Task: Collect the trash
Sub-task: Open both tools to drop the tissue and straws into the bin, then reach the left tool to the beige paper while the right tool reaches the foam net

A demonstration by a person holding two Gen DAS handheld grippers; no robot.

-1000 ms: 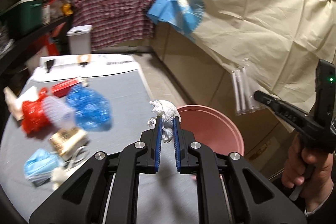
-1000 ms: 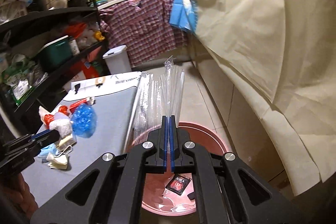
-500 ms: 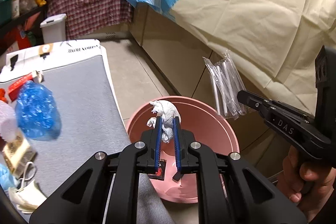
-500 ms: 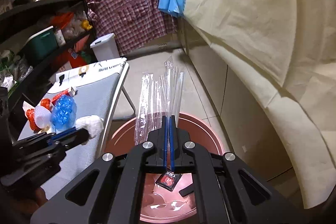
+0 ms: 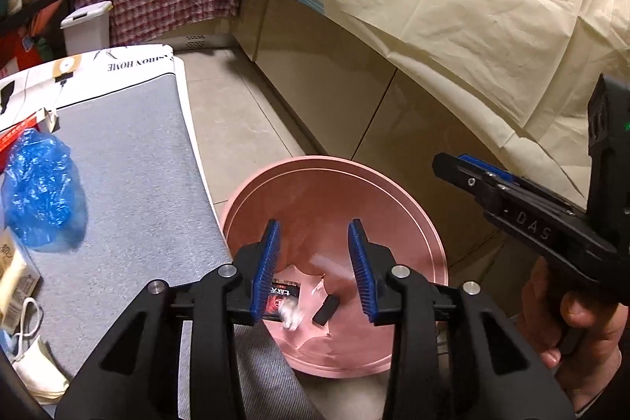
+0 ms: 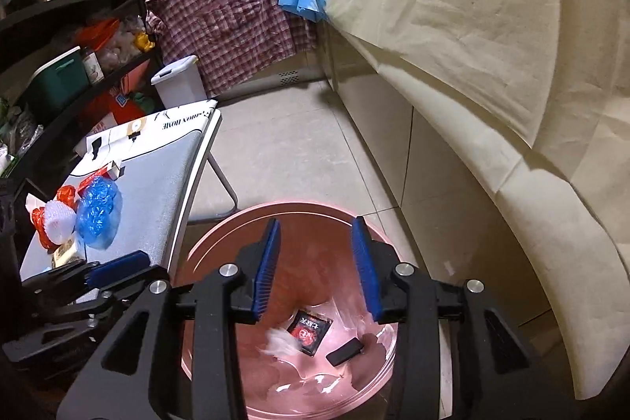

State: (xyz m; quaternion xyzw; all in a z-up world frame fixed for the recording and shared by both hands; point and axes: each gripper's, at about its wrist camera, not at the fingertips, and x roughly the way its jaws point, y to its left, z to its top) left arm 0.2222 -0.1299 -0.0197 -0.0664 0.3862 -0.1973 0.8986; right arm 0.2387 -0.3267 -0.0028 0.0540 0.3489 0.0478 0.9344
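A pink bin (image 5: pixel 393 191) stands on the floor beside a grey-topped table (image 5: pixel 130 184). My left gripper (image 5: pixel 314 268) is open and empty above the bin. My right gripper (image 6: pixel 317 270) is open and empty above the bin (image 6: pixel 220 243) too. In the bin lie a crumpled white tissue (image 5: pixel 290 315), a black and red packet (image 5: pixel 280 298), a small black piece (image 5: pixel 326 309) and a blurred clear wrapper (image 5: pixel 328 264). The tissue (image 6: pixel 280 339), the packet (image 6: pixel 309 329) and the black piece (image 6: pixel 344 351) show in the right wrist view. A blue plastic bag (image 5: pixel 41 195) lies on the table.
More trash on the table: a red box (image 5: pixel 17 136), a carton (image 5: pixel 13 270), a white mask (image 5: pixel 35 369), red plastic and white foam netting (image 6: pixel 53 221). A white lidded bin (image 6: pixel 179 79) stands beyond. Black shelves (image 6: pixel 59 38) lie left, cloth-draped cabinets (image 6: pixel 472 65) right.
Both grippers have opened over the bin. The tissue has left my left gripper and the clear wrapper has left my right gripper; both have dropped into the bin.
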